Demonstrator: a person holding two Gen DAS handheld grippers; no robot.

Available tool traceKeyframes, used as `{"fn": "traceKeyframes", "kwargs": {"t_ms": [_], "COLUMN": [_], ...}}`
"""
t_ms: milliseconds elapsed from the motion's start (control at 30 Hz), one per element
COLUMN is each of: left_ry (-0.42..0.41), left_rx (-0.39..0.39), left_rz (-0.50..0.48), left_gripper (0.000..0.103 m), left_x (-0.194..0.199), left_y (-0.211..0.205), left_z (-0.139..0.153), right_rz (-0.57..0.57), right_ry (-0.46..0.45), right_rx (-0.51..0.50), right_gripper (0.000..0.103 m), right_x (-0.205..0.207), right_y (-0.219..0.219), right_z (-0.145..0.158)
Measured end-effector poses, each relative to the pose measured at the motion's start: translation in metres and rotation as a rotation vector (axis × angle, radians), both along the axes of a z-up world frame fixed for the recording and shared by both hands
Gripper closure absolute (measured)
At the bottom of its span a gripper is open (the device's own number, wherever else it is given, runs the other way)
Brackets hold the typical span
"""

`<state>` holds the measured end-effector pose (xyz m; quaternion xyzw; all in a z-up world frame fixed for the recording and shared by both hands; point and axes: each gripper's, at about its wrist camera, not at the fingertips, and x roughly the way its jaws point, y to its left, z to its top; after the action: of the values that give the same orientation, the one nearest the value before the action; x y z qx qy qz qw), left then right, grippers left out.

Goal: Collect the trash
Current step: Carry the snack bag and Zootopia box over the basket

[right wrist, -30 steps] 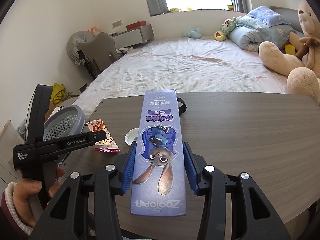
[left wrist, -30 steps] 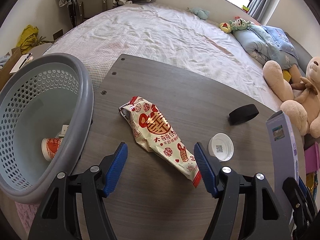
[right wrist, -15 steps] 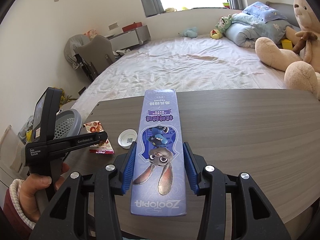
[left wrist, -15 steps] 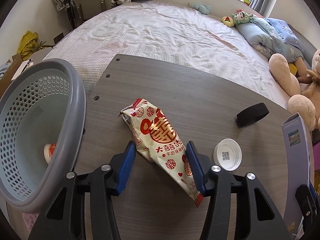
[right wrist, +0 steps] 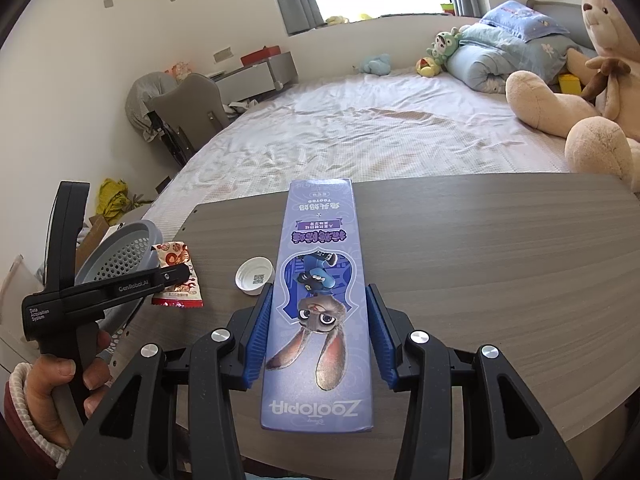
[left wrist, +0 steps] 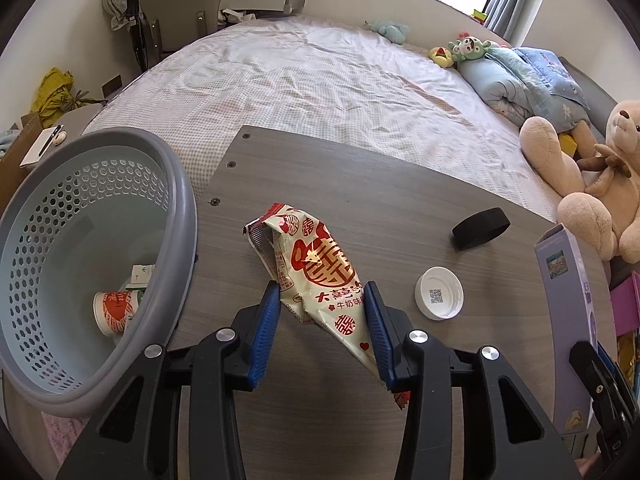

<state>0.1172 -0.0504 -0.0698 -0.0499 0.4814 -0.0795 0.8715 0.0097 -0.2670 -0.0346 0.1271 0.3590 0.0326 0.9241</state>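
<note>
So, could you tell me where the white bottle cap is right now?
The white bottle cap lies open side up on the wooden table, right of the snack wrapper and near the black ring.

Big teddy bear [left wrist: 600, 184] on bed [left wrist: 320, 80]; maybe office chair [left wrist: 180, 8] behind.

The table [left wrist: 400, 208] under me is grey wood-grain laminate, matt, with small metal screw heads; my left gripper [left wrist: 322, 328] has ribbed blue pads on black matt plastic arms with shiny metal pins, closing on a glossy, crinkled foil-like snack wrapper [left wrist: 316, 276]; my right gripper [right wrist: 318, 334] presses on a smooth printed cardboard box [right wrist: 320, 280] with a slight sheen; the basket [left wrist: 176, 248] is perforated smooth plastic; the white cap [left wrist: 439, 293] is ridged plastic; the bedsheet [left wrist: 320, 80] is wrinkled cloth.
</note>
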Motion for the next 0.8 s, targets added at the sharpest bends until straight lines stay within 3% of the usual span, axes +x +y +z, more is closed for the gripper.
{"fn": "traceKeyframes", "kwargs": {"t_ms": [433,800], "left_ry": [-0.166,-0.195], "left_rx": [0.039,0.080], "left_rz": [-0.009,0.049], "left_gripper": [0.062,0.062], "left_x": [-0.040,-0.042], "left_y": [0.024,0.083], "left_z": [0.051,0.060], "right_rz": [0.062,0.164], "right_ry": [-0.025,-0.042], "right_rx": [-0.019,-0.021], "right_gripper": [0.059,0.059], "right_x": [0.003,0.032], "right_y": [0.028,0.091], "right_z": [0.014,0.025]}}
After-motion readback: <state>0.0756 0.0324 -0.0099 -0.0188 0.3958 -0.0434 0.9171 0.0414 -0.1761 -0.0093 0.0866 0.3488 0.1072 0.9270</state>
